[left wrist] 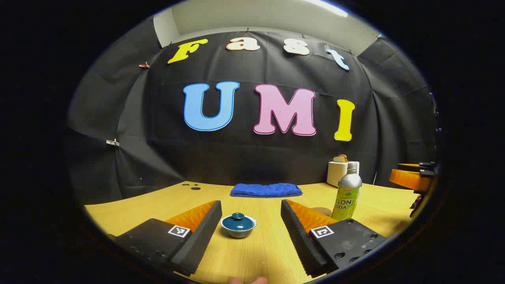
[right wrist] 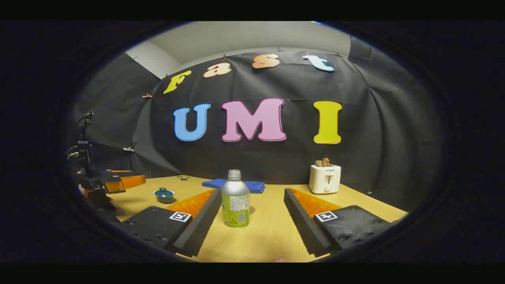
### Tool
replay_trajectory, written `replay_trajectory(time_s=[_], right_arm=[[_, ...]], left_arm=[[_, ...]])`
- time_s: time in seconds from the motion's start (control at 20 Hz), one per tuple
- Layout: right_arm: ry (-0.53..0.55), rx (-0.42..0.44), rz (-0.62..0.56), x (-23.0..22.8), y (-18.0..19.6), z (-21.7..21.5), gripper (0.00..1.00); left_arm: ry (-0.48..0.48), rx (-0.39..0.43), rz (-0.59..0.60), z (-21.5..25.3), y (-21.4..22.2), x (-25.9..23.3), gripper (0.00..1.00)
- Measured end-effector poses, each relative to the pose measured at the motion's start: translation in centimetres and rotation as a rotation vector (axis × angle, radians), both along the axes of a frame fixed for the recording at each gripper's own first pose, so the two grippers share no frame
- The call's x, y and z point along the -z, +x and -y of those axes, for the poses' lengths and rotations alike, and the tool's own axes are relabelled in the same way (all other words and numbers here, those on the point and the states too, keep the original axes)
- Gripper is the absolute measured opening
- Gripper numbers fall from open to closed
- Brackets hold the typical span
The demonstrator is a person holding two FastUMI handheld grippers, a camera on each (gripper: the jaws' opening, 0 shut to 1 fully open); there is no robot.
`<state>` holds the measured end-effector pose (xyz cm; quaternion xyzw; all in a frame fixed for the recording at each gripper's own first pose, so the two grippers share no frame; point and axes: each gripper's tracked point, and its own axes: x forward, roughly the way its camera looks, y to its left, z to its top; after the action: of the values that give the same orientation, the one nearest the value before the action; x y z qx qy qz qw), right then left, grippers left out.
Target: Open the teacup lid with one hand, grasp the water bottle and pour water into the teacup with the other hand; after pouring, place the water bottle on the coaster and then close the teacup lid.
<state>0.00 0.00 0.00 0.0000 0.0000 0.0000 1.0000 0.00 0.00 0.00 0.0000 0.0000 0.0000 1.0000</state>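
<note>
Low centre of the left gripper view: left gripper (left wrist: 251, 221) spread wide, lidded teacup (left wrist: 238, 225) between the fingers, untouched. Bottle (left wrist: 347, 196) upright, right of frame. Right gripper view: right gripper (right wrist: 252, 219) spread, bottle (right wrist: 235, 199) between, untouched; toaster (right wrist: 325, 178) behind.

Your bench (left wrist: 256, 252): light yellow-tan wood grain, few dark round holes at far left edge. Teacup (left wrist: 238, 226): deep teal lid over pale rim. Water bottle (right wrist: 235, 205): bare silver shoulder and neck, lime-green label with white panel and small print. Folded cloth (left wrist: 266, 189) at back: bright blue. Toaster (right wrist: 324, 178): cream white, brown toast on top. Coaster (left wrist: 322, 211) behind bottle: pale tan. Each claw body carries black-and-white square marker.
</note>
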Motion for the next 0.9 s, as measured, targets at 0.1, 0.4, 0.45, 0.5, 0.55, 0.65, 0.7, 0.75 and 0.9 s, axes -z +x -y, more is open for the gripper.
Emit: replay_trajectory(time_s=[0.1,0.4,0.45,0.5,0.55,0.65,0.7,0.75,0.9], right_arm=[[-0.003,0.000,-0.001,0.0,0.0,-0.1,0.98],[0.000,-0.009,-0.006,0.1,0.0,-0.7,0.98],[-0.002,-0.012,-0.005,0.1,0.0,-0.8,0.98],[-0.007,-0.014,-0.005,0.0,0.0,-1.0,0.98],[-0.013,-0.014,-0.004,0.0,0.0,-1.0,0.98],[-0.017,-0.013,-0.001,-0.1,-0.1,-1.1,0.98],[-0.014,-0.015,0.001,-0.2,-0.1,-1.1,0.96],[-0.013,-0.016,0.001,-0.2,-0.1,-1.1,0.98],[-0.016,-0.012,-0.001,-0.4,0.0,-1.0,0.96]], left_arm=[[-0.002,-0.001,-0.001,-0.1,0.0,0.0,0.95],[-0.004,-0.003,-0.008,-0.2,0.1,0.2,0.95],[-0.005,-0.003,-0.008,-0.1,0.2,0.2,0.95],[-0.005,-0.002,-0.009,-0.1,0.1,0.3,0.95],[-0.004,-0.003,-0.008,-0.1,0.1,0.1,0.95],[0.001,-0.005,-0.006,-0.2,0.1,0.1,0.95],[0.004,-0.003,-0.006,-0.2,0.1,0.0,0.95],[0.007,0.005,-0.007,-0.1,0.3,0.2,0.95],[0.015,0.013,-0.009,-1.0,1.9,0.1,0.95]])
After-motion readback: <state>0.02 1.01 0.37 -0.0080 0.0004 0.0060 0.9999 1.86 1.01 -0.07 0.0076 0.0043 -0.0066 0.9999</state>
